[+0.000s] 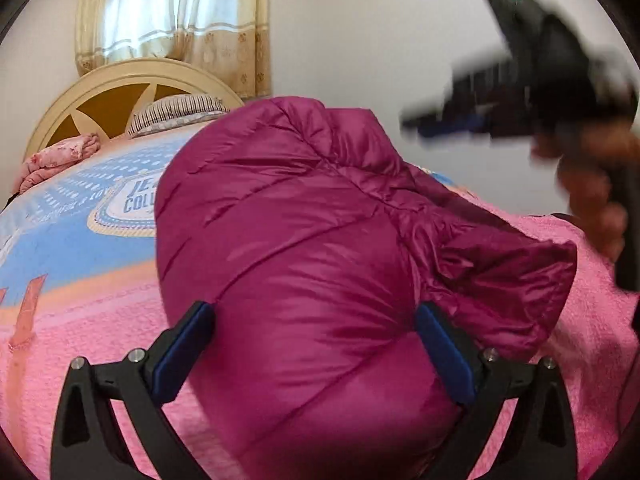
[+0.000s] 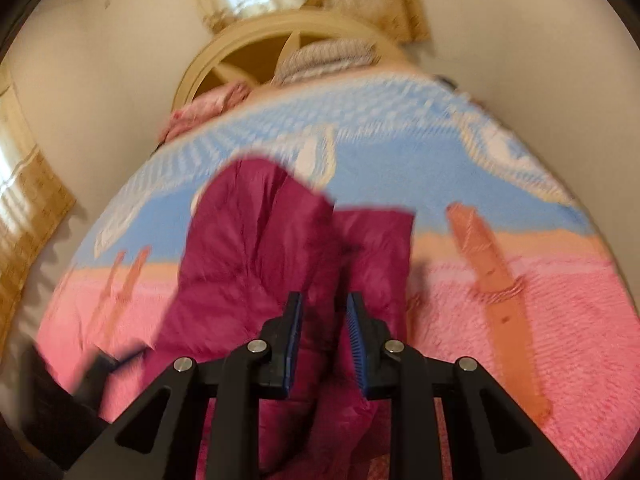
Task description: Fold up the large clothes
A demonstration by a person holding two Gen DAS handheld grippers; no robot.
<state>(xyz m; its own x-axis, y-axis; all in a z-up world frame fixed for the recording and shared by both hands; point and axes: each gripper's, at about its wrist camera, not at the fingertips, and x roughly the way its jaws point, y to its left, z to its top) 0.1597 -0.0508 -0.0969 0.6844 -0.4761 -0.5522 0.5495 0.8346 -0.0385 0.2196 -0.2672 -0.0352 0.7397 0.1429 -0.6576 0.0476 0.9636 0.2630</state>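
A magenta puffer jacket (image 1: 304,240) lies bundled on the bed. My left gripper (image 1: 316,320) has its jaws wide apart, one on each side of the jacket's puffy body, which bulges between them. In the left wrist view my right gripper (image 1: 436,124) hangs blurred in the air at the upper right, above the jacket's sleeve end. In the right wrist view the right gripper (image 2: 322,308) shows a narrow gap between its blue pads, high above the jacket (image 2: 256,248), with nothing in it. My left gripper (image 2: 100,360) shows blurred at the lower left.
The bed has a pink and blue blanket (image 1: 80,208) with orange stripes (image 2: 492,280). A cream headboard (image 1: 120,80), a striped pillow (image 1: 176,114) and a pink folded cloth (image 1: 60,156) are at the far end. Curtains (image 1: 176,12) hang behind.
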